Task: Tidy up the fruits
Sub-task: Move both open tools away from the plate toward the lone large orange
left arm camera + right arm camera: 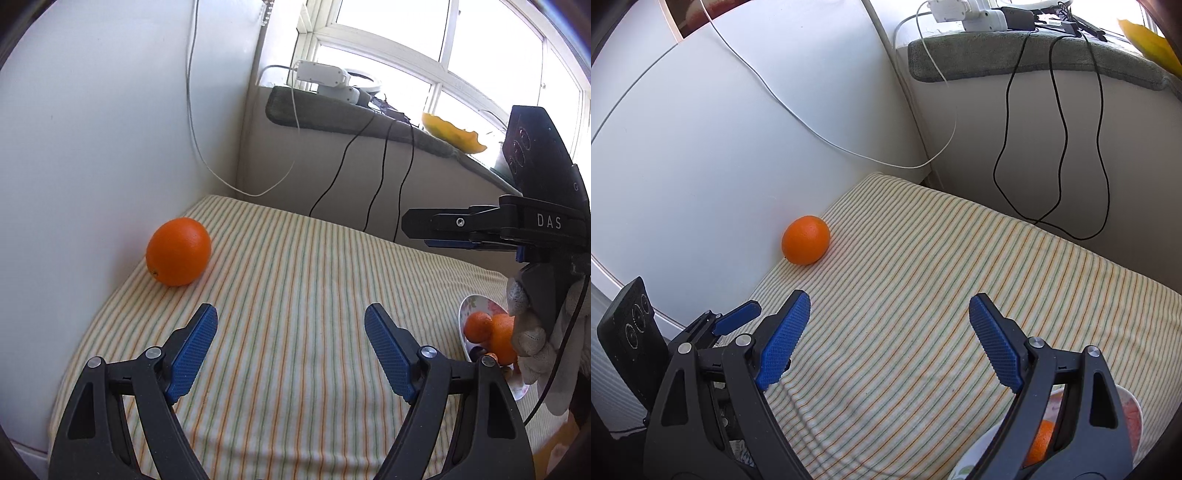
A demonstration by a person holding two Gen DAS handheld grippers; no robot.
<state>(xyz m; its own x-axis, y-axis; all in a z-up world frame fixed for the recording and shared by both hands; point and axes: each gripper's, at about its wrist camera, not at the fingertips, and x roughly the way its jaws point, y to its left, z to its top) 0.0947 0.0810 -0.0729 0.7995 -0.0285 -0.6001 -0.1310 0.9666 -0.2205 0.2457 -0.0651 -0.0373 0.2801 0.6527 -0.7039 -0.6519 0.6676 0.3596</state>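
Note:
An orange (178, 251) lies on the striped cloth against the white wall at the far left; it also shows in the right wrist view (806, 240). My left gripper (290, 315) is open and empty, short of the orange and to its right. My right gripper (889, 308) is open and empty above the cloth; from the side in the left wrist view (424, 230) its jaws are hard to read. A floral plate (466, 314) at the right holds two oranges (478, 326); the plate (1134, 406) sits under my right gripper.
The striped cloth (295, 280) covers the table, with white walls at left and back. Black and white cables (1060, 147) hang down from a grey-padded sill (997, 55) with chargers. A gloved hand (532, 339) holds the right gripper by the plate.

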